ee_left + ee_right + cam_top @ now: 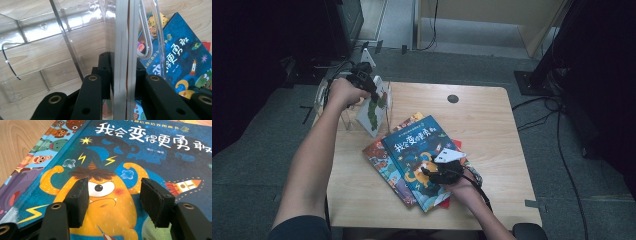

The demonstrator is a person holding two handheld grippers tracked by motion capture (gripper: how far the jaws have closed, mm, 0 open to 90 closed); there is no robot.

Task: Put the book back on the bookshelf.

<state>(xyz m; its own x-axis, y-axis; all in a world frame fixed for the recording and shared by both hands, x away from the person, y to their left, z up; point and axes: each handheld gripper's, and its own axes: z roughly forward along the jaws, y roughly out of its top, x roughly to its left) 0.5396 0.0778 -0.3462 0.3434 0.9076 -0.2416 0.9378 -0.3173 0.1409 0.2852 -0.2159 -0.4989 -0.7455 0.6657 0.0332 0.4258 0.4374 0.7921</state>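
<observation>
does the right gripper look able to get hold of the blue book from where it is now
Probably yes. The right gripper sits right over the blue book, jaws open, with nothing between them and the cover. The book tops the stack, so its edges are free, but it lies flat, so the jaws would need an edge.

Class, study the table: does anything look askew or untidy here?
Yes. The pile of picture books is fanned out crookedly, the blue book lying askew on top. The left gripper holds a white book upright at the clear rack. Nothing looks spilled or damaged.
</observation>
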